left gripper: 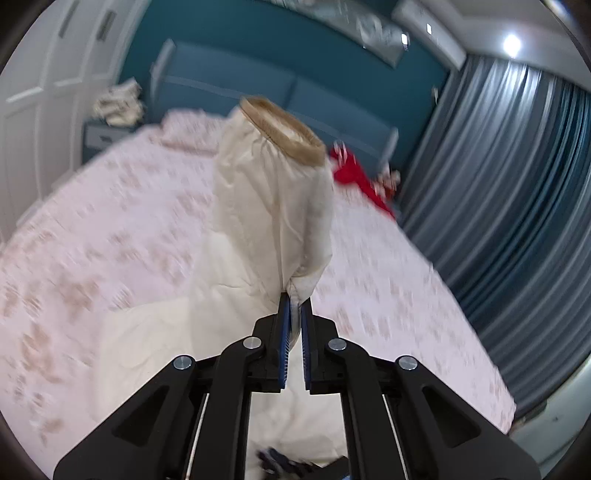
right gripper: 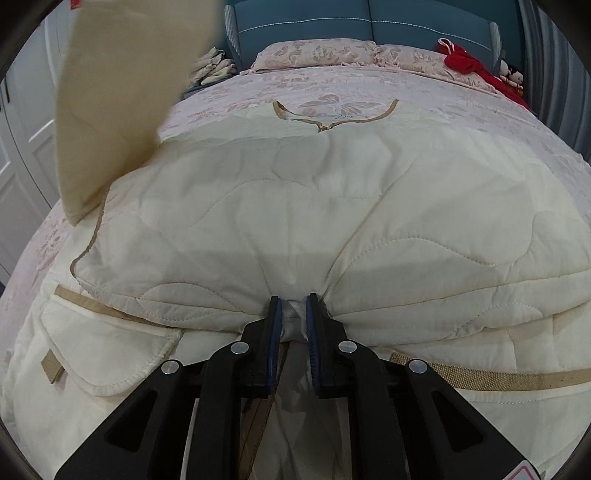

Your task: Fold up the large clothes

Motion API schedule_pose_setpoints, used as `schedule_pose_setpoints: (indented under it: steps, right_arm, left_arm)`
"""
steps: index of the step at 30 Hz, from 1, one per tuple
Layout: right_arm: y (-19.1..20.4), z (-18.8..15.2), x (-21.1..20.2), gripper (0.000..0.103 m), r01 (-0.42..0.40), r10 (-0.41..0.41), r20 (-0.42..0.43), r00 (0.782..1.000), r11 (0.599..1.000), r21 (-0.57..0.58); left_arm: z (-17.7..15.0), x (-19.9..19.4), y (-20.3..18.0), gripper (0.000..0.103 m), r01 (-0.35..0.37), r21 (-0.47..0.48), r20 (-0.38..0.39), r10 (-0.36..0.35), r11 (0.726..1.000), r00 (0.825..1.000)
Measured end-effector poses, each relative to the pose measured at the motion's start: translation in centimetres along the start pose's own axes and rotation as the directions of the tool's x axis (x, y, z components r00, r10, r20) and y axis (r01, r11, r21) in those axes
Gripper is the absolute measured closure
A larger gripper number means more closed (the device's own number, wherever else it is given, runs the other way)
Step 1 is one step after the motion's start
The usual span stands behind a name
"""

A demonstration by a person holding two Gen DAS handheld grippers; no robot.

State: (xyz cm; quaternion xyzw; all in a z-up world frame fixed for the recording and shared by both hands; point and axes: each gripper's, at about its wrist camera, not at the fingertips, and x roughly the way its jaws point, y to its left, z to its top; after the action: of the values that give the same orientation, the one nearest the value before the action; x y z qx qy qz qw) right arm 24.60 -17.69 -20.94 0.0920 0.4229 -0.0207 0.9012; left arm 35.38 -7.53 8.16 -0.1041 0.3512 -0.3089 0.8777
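A large cream quilted jacket [right gripper: 295,206] with tan trim lies spread on the bed, collar [right gripper: 332,114] toward the pillows. My right gripper [right gripper: 294,314] is shut on a bunch of its fabric near the hem. My left gripper [left gripper: 295,306] is shut on the jacket's sleeve [left gripper: 273,206] and holds it lifted in the air, its tan cuff [left gripper: 284,133] pointing up. The lifted sleeve also shows at the upper left of the right wrist view [right gripper: 118,92].
The bed [left gripper: 92,229] has a pink floral cover and two pillows [right gripper: 314,53] by a blue headboard [right gripper: 369,22]. Red clothing [right gripper: 469,64] lies at its far right corner. A nightstand with pale cloths [left gripper: 118,103], white wardrobes [left gripper: 48,74] and grey curtains [left gripper: 498,184] surround it.
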Motion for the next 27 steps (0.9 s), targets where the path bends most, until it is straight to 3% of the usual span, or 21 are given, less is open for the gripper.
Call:
schedule_pose_setpoints:
  steps: [3, 6, 10, 11, 13, 14, 15, 16, 17, 18, 19, 21, 23, 25, 27]
  right_arm:
    - [-0.3, 0.0, 0.0, 0.093, -0.019, 0.018, 0.004, 1.000, 1.000, 0.015]
    - [-0.6, 0.0, 0.0, 0.093, -0.037, 0.037, 0.008, 0.999, 0.999, 0.031]
    - [-1.2, -0.1, -0.1, 0.093, -0.078, 0.078, 0.014, 0.997, 0.995, 0.065]
    - [-1.5, 0.0, -0.1, 0.093, -0.096, 0.095, 0.015, 0.995, 0.992, 0.079]
    - [-2.0, 0.1, -0.4, 0.091, -0.135, 0.134, 0.016, 0.991, 0.985, 0.109]
    - [-2.6, 0.2, -1.0, 0.090, -0.178, 0.179, 0.007, 0.984, 0.974, 0.139]
    - [-3.0, 0.2, -1.5, 0.085, -0.200, 0.203, -0.004, 0.979, 0.968, 0.152]
    - [-3.5, 0.2, -2.5, 0.075, -0.211, 0.216, -0.014, 0.976, 0.965, 0.156]
    - [-3.9, 0.1, -3.7, 0.069, -0.195, 0.199, -0.014, 0.980, 0.969, 0.150]
    - [-4.3, 0.1, -4.8, 0.057, -0.177, 0.180, -0.006, 0.984, 0.974, 0.144]
    - [-4.9, 0.1, -6.3, 0.047, -0.155, 0.154, 0.016, 0.988, 0.978, 0.136]
    - [-6.7, 0.4, -9.4, 0.041, -0.125, 0.117, 0.063, 0.991, 0.981, 0.146]
    - [-9.0, 1.3, -11.1, 0.040, -0.071, 0.060, 0.065, 0.996, 0.978, 0.196]
    - [-11.3, 2.5, -11.1, 0.040, -0.050, 0.037, 0.050, 0.998, 0.959, 0.280]
    - [-13.1, 3.6, -10.6, 0.040, -0.036, 0.019, 0.051, 0.999, 0.936, 0.351]
  left_arm:
    - [-2.7, 5.5, -1.6, 0.099, -0.004, 0.024, -0.123, 0.007, 1.000, 0.992]
    - [-5.8, 10.1, -1.5, 0.099, -0.020, 0.047, -0.229, 0.030, 0.999, 0.973]
    - [-8.8, 14.9, -0.3, 0.097, -0.021, 0.043, -0.382, 0.036, 0.999, 0.923]
    - [-9.4, 15.8, 0.3, 0.097, -0.017, 0.033, -0.427, 0.030, 0.999, 0.904]
    - [-9.9, 15.6, 0.7, 0.094, -0.004, 0.016, -0.470, 0.011, 1.000, 0.883]
    - [-9.9, 15.3, 1.0, 0.092, 0.002, 0.004, -0.473, 0.000, 1.000, 0.881]
    - [-9.8, 13.9, 1.8, 0.077, 0.026, -0.011, -0.464, -0.028, 1.000, 0.885]
    - [-9.7, 12.5, 2.0, 0.044, 0.044, -0.018, -0.455, -0.048, 0.999, 0.889]
    - [-9.7, 11.0, 2.8, 0.026, 0.054, -0.028, -0.436, -0.061, 0.998, 0.898]
    - [-9.7, 8.4, 4.0, 0.008, 0.061, -0.051, -0.388, -0.076, 0.997, 0.918]
    - [-9.7, 6.9, 4.8, 0.007, 0.075, -0.070, -0.355, -0.095, 0.995, 0.930]
    - [-10.2, 3.6, 8.1, 0.007, 0.083, -0.137, -0.318, -0.123, 0.987, 0.940]
    - [-11.0, 1.8, 11.4, 0.007, -0.005, -0.218, -0.290, -0.060, 0.976, 0.955]
    - [-12.9, 1.1, 16.2, 0.012, -0.083, -0.364, -0.283, -0.025, 0.928, 0.959]
    - [-14.8, 0.9, 19.8, 0.017, -0.138, -0.489, -0.272, -0.001, 0.861, 0.962]
